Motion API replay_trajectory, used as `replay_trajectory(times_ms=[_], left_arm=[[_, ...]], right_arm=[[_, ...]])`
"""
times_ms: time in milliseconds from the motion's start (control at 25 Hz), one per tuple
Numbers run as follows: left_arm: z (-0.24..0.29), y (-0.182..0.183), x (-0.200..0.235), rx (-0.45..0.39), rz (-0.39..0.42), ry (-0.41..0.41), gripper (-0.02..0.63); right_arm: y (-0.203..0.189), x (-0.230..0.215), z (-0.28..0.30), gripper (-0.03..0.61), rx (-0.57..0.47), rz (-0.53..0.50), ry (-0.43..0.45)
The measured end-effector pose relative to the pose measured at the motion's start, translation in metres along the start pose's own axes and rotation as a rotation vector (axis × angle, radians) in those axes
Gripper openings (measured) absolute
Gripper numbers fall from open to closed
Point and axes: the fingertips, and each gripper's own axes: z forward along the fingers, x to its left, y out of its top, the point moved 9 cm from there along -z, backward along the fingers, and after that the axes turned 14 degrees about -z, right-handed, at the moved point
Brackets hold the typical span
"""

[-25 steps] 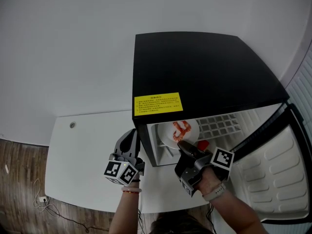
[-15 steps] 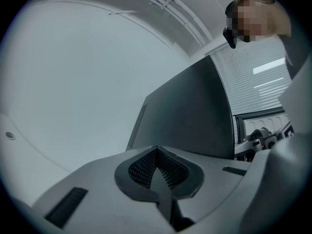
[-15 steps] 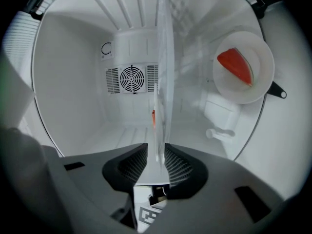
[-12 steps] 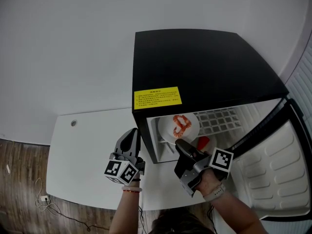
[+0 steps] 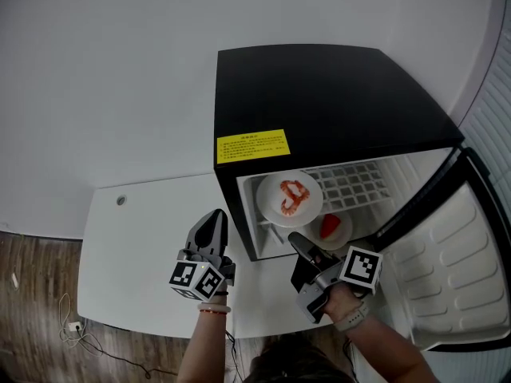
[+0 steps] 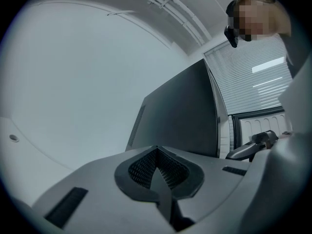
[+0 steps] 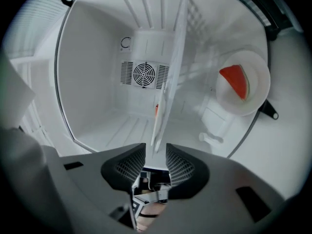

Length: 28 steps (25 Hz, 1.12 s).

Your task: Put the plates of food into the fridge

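Observation:
Inside the open black fridge (image 5: 335, 102), a white plate of shrimp (image 5: 289, 198) lies on the wire shelf (image 5: 357, 187). Below it a white plate with a watermelon slice (image 5: 332, 229) sits on the fridge floor; it also shows in the right gripper view (image 7: 242, 84). My right gripper (image 5: 298, 239) hovers just in front of the shrimp plate. Its jaws have just been opening and stand apart (image 7: 155, 152). The plate's rim (image 7: 163, 106) shows edge-on just beyond the tips, and no pad presses on it. My left gripper (image 5: 214, 219) is shut and empty (image 6: 157, 152) beside the fridge's left side.
The fridge door (image 5: 447, 278) hangs open at the right. The fridge stands on a white table (image 5: 136, 238) whose front edge runs under my hands. A yellow label (image 5: 252, 145) sits on the fridge's top front. Wooden floor with a cable (image 5: 72, 325) lies at the lower left.
My right gripper's jaws opened and let go of the shrimp plate, which now rests on the shelf. The gripper rolled and drew back a little from the plate. The left gripper stayed put.

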Motion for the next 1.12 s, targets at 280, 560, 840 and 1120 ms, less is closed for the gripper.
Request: replay_trajectory(times_ms=[280, 560, 840, 1120], left_arm=[[-0.020, 0.001, -0.007, 0.010, 0.004, -0.005, 0.006], [-0.045, 0.003, -0.017, 0.013, 0.016, -0.015, 0.006], [-0.076, -0.001, -0.028, 0.021, 0.023, -0.023, 0.006], [-0.107, -0.002, -0.044, 0.036, 0.016, -0.029, 0.006]], right_arm=[[-0.007, 0.001, -0.025, 0.112, 0.002, -0.204, -0.024], [-0.021, 0.007, -0.052, 0.110, -0.021, -0.464, -0.039], [-0.031, 0.010, -0.079, 0.067, -0.045, -0.835, -0.115], [-0.035, 0.019, -0.105, 0.041, -0.093, -1.033, -0.176]])
